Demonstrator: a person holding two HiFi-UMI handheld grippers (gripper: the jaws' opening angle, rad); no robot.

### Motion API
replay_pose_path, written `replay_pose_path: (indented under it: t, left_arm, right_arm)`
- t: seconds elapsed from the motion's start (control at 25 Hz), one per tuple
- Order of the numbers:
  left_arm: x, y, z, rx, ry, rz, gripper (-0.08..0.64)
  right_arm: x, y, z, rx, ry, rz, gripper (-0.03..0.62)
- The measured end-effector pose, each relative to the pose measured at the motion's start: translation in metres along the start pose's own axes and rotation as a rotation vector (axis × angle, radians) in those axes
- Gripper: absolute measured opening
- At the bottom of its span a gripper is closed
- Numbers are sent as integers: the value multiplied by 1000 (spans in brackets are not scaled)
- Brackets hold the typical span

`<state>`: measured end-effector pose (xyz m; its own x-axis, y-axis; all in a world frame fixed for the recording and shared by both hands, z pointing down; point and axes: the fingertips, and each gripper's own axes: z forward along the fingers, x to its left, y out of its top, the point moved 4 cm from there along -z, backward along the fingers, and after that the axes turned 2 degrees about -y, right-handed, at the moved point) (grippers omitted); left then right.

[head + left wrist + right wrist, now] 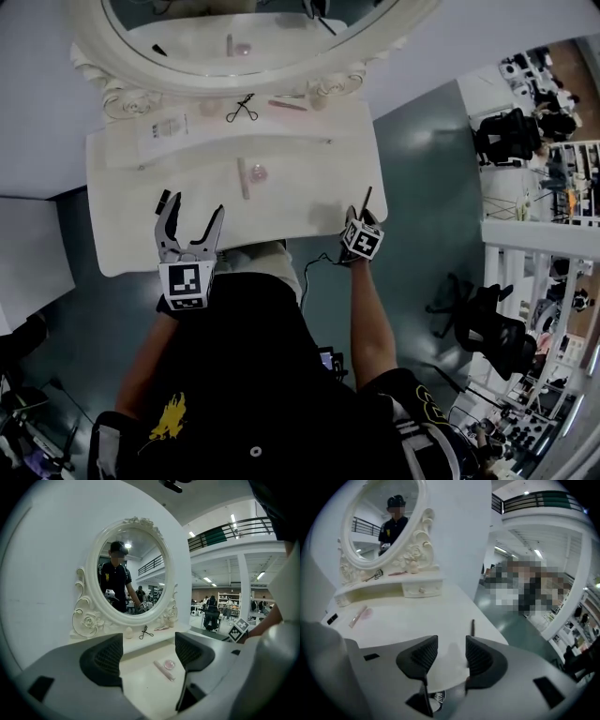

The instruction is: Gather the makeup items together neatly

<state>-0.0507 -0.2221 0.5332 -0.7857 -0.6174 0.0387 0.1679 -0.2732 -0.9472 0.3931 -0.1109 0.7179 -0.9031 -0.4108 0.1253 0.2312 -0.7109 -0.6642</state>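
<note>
Head view: left gripper [197,210] jaws apart, empty, over near-left dressing table [309,202]. Right gripper [451,649] jaws apart, empty, near right edge beside dark makeup pencil [367,198]. Pink tube [243,178] and pink compact [259,173] side by side mid-table, bare surface around them.

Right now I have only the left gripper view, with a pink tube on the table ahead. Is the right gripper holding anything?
Observer: No, the right gripper has its fingers apart, nothing between them.
Operator: Any item near it?
Observer: A thin dark pencil lies on the table just beyond those fingers, near the right edge.
Operator: And on the other side?
Observer: By the left gripper, a small black item lies close to its left fingertip.
</note>
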Motion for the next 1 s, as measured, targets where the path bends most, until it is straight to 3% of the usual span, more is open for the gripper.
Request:
replay_pose_path:
  t: [0.16,0.4,0.48,0.52,0.64,0.8,1.0]
  left_arm:
    - [-8,-1,6,11,7,6,351]
    - [-18,1,10,18,16,25,350]
    - [-17,2,9,16,26,23,350]
    - [-16,2,9,14,32,20,348]
    - [-11,3,4,9,53,5,347]
    - [-1,1,1,0,72,-41,344]
    - [8,0,-5,-15,72,-46,344]
  right_arm:
    - [-37,-26,5,61,-72,63,173]
    - [-45,-37,22,122,-63,128,149]
    - [-44,-38,24,126,-47,163,121]
    - [-43,-38,24,126,-44,162,62]
    - [-35,-35,21,117,-29,158,52]
    - [1,-17,9,46,49,140,52]
    - [89,8,4,-21,221,74,52]
